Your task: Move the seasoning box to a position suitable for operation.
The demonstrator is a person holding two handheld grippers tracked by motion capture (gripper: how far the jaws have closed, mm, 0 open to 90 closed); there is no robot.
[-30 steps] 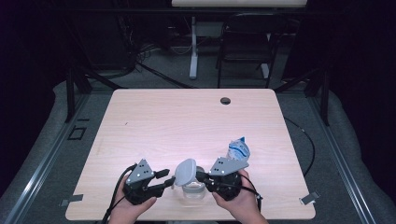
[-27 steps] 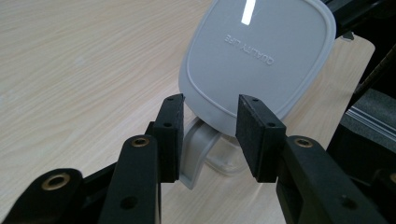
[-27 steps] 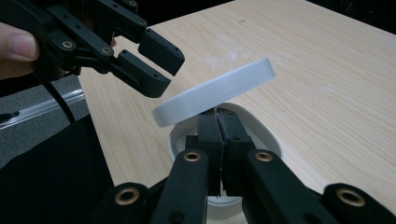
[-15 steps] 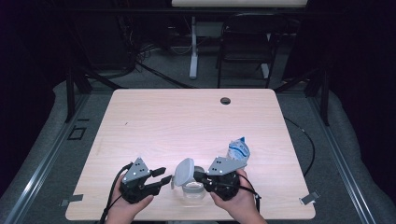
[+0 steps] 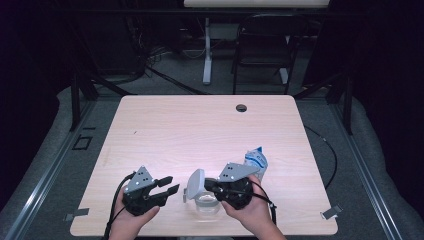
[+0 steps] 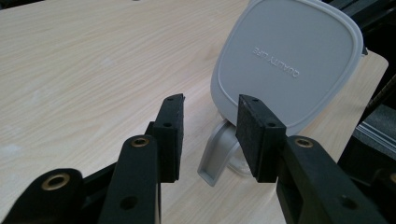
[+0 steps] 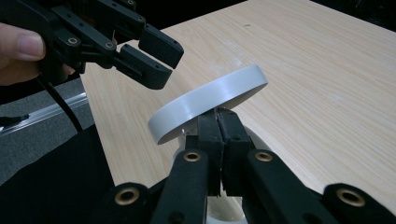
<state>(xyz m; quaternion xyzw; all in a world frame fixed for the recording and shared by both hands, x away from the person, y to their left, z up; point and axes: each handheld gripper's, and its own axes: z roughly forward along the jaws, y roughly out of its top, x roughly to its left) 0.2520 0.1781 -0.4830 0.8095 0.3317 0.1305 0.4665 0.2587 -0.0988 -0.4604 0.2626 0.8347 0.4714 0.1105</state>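
Surface: pale wooden table point(image 5: 200, 125) on grey floor, dark room behind.
Left gripper point(image 5: 167, 186): near edge, left; jaws spread, empty, aimed at the lid.
Right gripper point(image 5: 206, 187): near edge, right; jaws pressed together, pinching the grey lid point(image 5: 195, 183) by its underside, lid tilted up on edge.
Clear container point(image 5: 207, 206): directly below the lid.
Blue-and-white packet point(image 5: 256, 162): just beyond the right hand.
Cable hole point(image 5: 241, 107): far edge.
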